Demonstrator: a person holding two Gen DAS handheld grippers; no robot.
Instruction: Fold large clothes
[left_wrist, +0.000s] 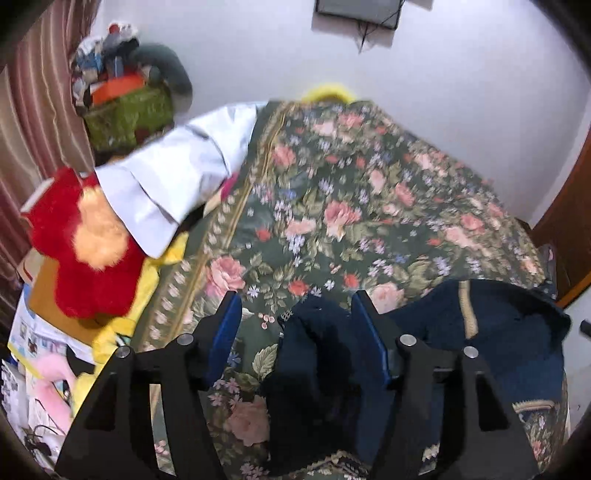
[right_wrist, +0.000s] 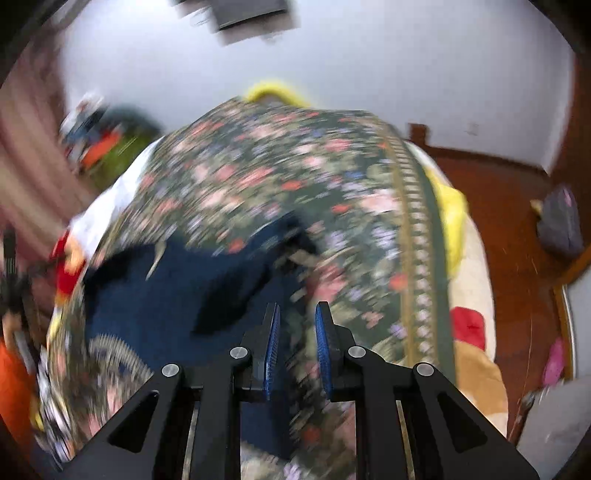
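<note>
A dark navy garment (left_wrist: 509, 332) with a gold trim strip lies crumpled on the floral bedspread (left_wrist: 332, 192) at the near edge. My left gripper (left_wrist: 295, 306) is open just above it, and a navy fold (left_wrist: 314, 354) rises between its blue pads without being clamped. In the blurred right wrist view the navy garment (right_wrist: 177, 302) lies left of my right gripper (right_wrist: 295, 314), which hovers open and empty over the floral bedspread (right_wrist: 280, 177).
A white garment (left_wrist: 177, 173) lies at the bed's left edge, beside a red plush toy (left_wrist: 85, 243) and yellow cloth. A cluttered green box (left_wrist: 129, 110) stands at the back left by curtains. Wooden floor (right_wrist: 509, 236) with a grey bag (right_wrist: 561, 221) lies right.
</note>
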